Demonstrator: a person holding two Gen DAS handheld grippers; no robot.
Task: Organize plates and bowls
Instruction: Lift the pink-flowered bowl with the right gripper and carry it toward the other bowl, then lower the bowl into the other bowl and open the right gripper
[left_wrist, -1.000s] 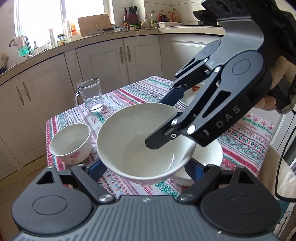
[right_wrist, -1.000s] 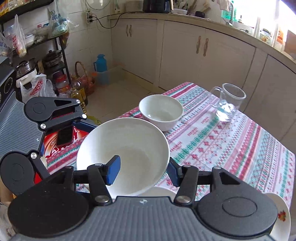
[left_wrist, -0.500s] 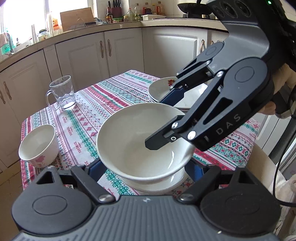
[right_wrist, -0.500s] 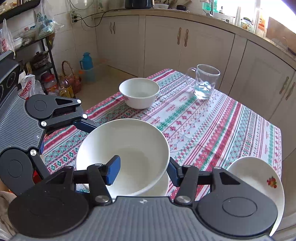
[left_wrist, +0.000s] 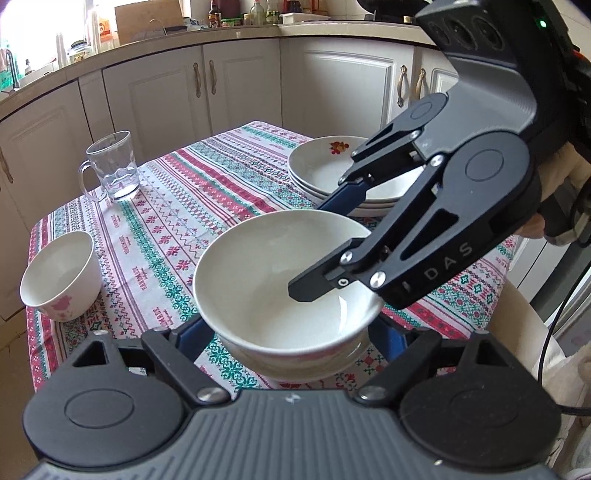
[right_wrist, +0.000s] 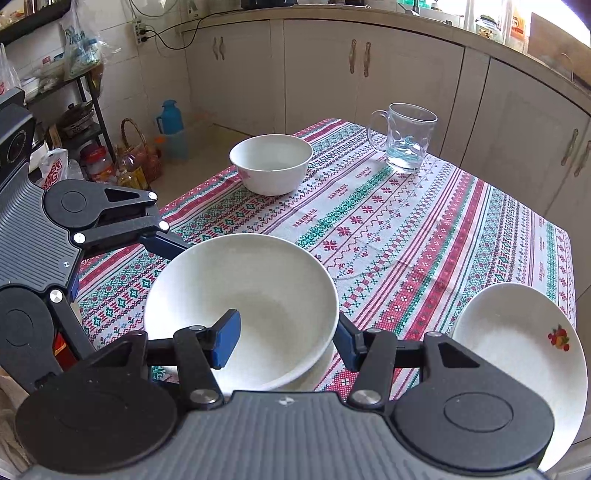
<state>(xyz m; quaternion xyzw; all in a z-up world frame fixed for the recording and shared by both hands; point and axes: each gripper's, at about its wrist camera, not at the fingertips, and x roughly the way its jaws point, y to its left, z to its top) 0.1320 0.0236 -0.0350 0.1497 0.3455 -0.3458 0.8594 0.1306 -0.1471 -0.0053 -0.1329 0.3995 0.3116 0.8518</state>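
Observation:
A large white bowl (left_wrist: 273, 280) sits nested in another white bowl (left_wrist: 332, 363) on the patterned tablecloth (left_wrist: 177, 236). My right gripper (right_wrist: 286, 338) pinches the large bowl's (right_wrist: 240, 306) rim, one finger inside and one outside. My left gripper (left_wrist: 291, 332) stands wide around the bowl's base, its blue fingers (left_wrist: 192, 332) beside the wall; contact is unclear. A small white bowl with pink flowers (left_wrist: 61, 275) stands at the table's left. A stack of white plates with a fruit print (left_wrist: 332, 170) lies at the far right, also showing in the right wrist view (right_wrist: 517, 354).
A glass mug (left_wrist: 112, 166) with a little water stands at the table's far corner. White kitchen cabinets (left_wrist: 236, 85) run behind the table. In the right wrist view a shelf (right_wrist: 74, 110) with bags, bottles and a basket stands on the floor to the left.
The large bowl has come down onto the lower bowl, held by the right gripper. Both cameras have swung, so the plate stack is now in fuller view.

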